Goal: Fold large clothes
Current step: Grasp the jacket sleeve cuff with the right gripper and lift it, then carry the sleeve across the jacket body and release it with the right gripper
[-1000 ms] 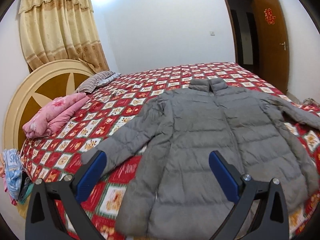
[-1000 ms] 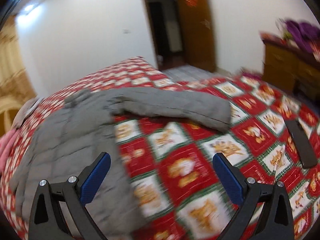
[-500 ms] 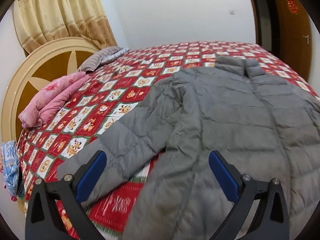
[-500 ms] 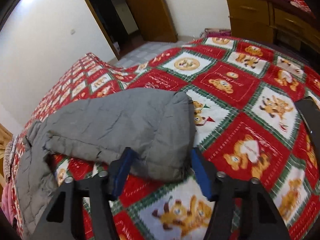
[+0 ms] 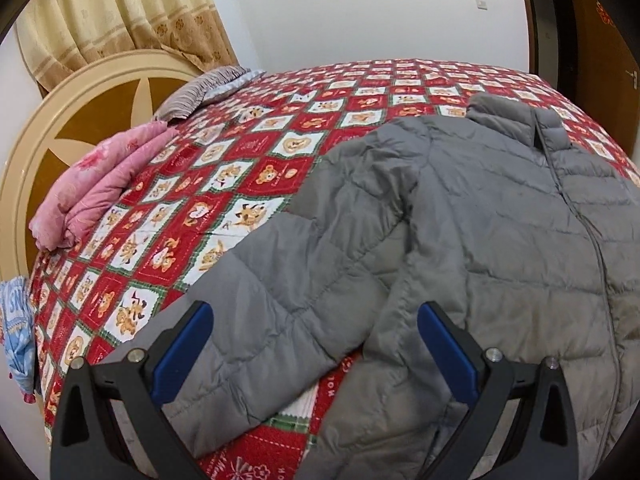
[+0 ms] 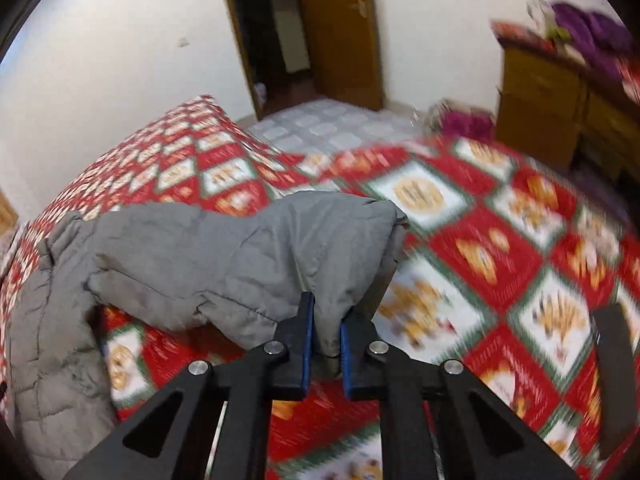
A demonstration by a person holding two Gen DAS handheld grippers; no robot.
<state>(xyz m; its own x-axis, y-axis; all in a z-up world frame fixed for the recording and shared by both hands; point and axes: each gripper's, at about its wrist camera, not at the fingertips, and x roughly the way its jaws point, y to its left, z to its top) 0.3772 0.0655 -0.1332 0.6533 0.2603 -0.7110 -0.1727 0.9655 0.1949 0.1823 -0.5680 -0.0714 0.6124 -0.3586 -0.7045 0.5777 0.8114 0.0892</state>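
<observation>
A grey puffer jacket (image 5: 500, 216) lies spread front up on the red patterned bedspread (image 5: 224, 184). Its near sleeve (image 5: 280, 300) runs down toward my left gripper (image 5: 314, 350), which is open, its blue pads hovering on either side of the sleeve's lower part. In the right wrist view my right gripper (image 6: 326, 336) is shut on the cuff end of the other sleeve (image 6: 248, 256) and holds it lifted off the bedspread (image 6: 460, 248).
A folded pink blanket (image 5: 100, 184) and a striped pillow (image 5: 200, 90) lie by the round headboard (image 5: 72, 120). A dark flat object (image 6: 614, 376) lies on the bed at the right. A wooden dresser (image 6: 560, 96) and open door (image 6: 336, 28) stand beyond.
My right gripper closed on the sleeve cuff and lifted it. My left gripper moved in lower over the near sleeve, still open.
</observation>
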